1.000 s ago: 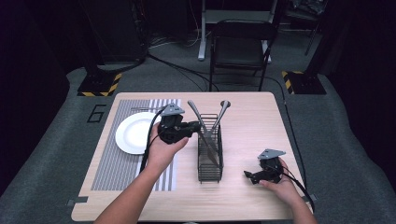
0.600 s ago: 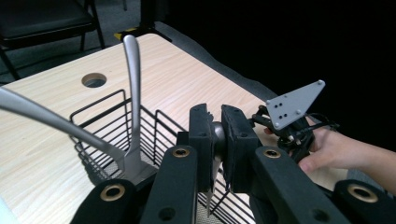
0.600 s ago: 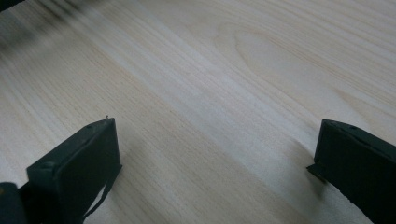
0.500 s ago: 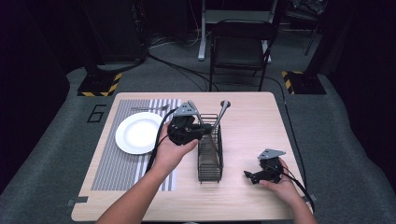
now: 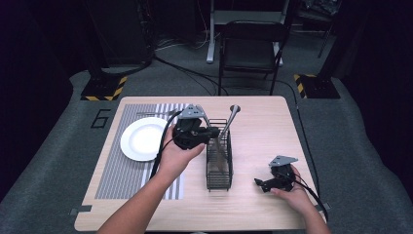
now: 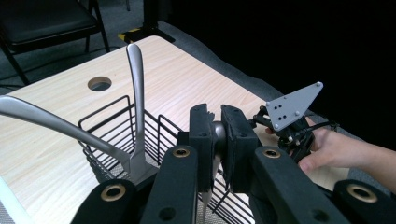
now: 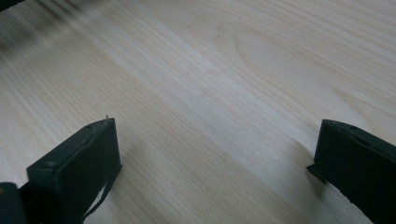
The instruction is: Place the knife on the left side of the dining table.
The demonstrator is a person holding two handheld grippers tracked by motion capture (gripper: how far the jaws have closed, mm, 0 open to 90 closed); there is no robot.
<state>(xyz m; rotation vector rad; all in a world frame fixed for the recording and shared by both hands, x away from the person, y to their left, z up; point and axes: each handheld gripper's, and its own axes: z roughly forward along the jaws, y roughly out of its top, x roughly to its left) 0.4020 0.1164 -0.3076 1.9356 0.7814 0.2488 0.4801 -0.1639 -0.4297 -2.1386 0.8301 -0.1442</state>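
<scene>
Left claw (image 6: 218, 135) clamped on a metal utensil handle (image 6: 217, 132) above the black wire caddy (image 5: 219, 161) at desk (image 5: 263, 126) centre; right claw (image 7: 215, 154) open, jaws wide apart, resting on bare desk.

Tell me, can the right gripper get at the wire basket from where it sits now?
Probably yes. The right gripper rests open on the table, its fingers holding nothing, and bare wood lies between it and the wire basket. The left gripper works at the basket's far end.

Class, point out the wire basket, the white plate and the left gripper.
wire basket (image 5: 218, 165), high view, side wall.
white plate (image 5: 141, 141), high view, bare centre.
left gripper (image 6: 218, 135), left gripper view, between its fingertips.
</scene>
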